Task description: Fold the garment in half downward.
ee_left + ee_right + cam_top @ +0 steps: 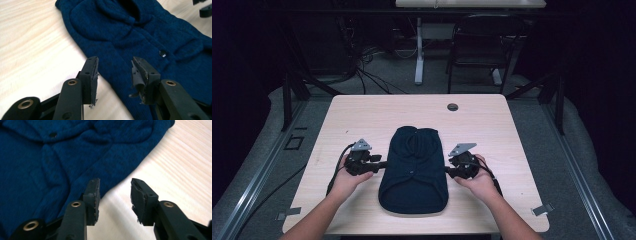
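folded dark blue sweater (414,170) lies on the table (492,125), around the middle and closer to the near edge. left gripper (379,164) sits at the sweater's left edge, right gripper (448,171) at its right edge. both have their jaws apart with nothing pinched, pads straddling the knit hem where it meets the wood.

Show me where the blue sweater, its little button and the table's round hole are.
blue sweater (414,172), high view, middle of its body.
button (163,53), left gripper view, its dark face.
round hole (453,107), high view, its centre, far edge of table.
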